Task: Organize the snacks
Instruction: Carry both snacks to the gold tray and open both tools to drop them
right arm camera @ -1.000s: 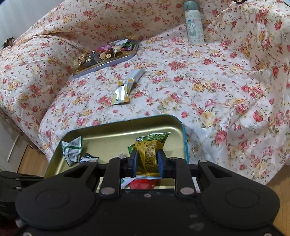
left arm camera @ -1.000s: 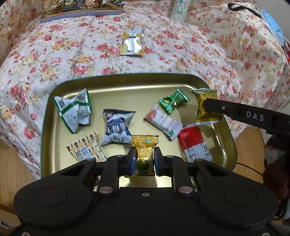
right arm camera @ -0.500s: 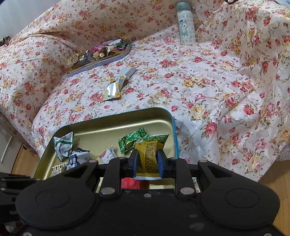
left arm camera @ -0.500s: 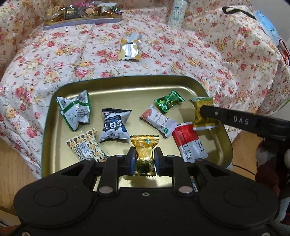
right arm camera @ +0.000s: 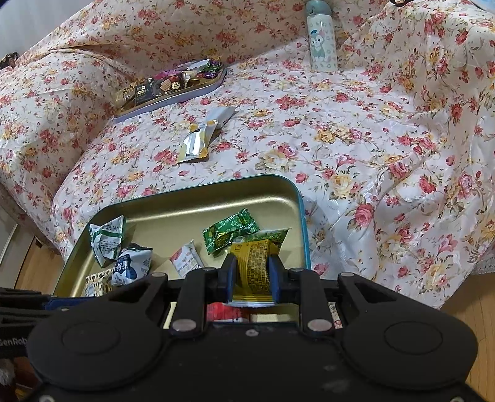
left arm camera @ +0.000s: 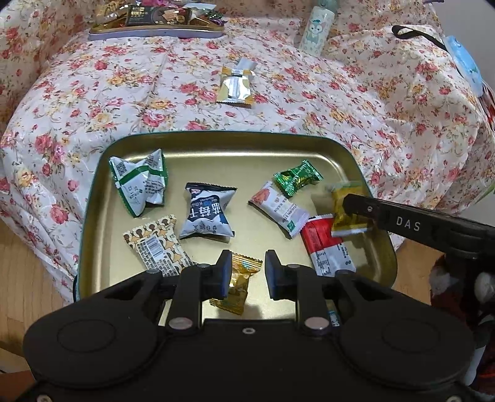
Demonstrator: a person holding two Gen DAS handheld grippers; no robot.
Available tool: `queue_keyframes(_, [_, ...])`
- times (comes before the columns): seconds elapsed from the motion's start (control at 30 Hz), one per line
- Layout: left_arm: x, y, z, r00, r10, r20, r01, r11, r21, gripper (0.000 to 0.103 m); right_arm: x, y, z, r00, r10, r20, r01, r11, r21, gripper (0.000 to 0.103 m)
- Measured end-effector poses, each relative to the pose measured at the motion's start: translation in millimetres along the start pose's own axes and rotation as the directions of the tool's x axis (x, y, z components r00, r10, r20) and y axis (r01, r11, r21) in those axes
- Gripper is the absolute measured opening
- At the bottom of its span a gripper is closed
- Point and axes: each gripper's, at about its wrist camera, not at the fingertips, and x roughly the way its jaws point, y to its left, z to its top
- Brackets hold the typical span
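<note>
The left gripper [left arm camera: 244, 272] is opening; a gold candy [left arm camera: 238, 283] lies loose between its jaws on the gold tray [left arm camera: 216, 139]. A yellow packet [right arm camera: 253, 269] is clamped by the right gripper [right arm camera: 252, 272] above the tray's right end.

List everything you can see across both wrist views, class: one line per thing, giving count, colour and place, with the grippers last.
Near tray: one, gold with teal rim, front edge of the cloth.
Wrapped snacks lying in near tray: seven; green-white, navy-white, patterned cream, green foil, white-orange, red-white, gold.
Yellow packet: one, held over the tray's right end.
Silver-gold packet: one, loose on the cloth.
Far tray: one, lilac-rimmed, full of mixed sweets.
Bottle: one, pale with cartoon print, upright at back.
Floral cloth: one, pink-red roses.
Left gripper: black, jaws opening around the gold sweet.
Right gripper: black, shut on the yellow packet.
</note>
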Motion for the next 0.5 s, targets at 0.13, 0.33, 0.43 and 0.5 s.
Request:
queue_keyframes(0.13, [-1, -1, 0, 1.0, 0.005, 0.006, -0.005, 1.0, 0.008, 0.031, -2, -2, 2, 1.0, 0.0, 0.005, 0.0, 1.0, 0.007, 0.024])
queue_keyframes(0.33, [-5, -2, 1, 0.999, 0.028, 0.024, -0.029, 0.999, 0.016, 0.031, -4, -2, 2, 1.0, 0.003, 0.01, -0.003, 1.0, 0.01, 0.024])
queue_keyframes(0.43, [-9, -4, 1, 0.997, 0.057, 0.052, -0.058, 0.998, 0.023, 0.031, -7, 0, 2, 1.0, 0.009, 0.016, -0.009, 1.0, 0.005, 0.024])
queue_keyframes(0.5, [-12, -4, 3, 0.991, 0.093, 0.092, -0.097, 0.995, 0.034, 0.032, -10, 2, 3, 1.0, 0.017, 0.021, -0.017, 1.0, -0.001, 0.024])
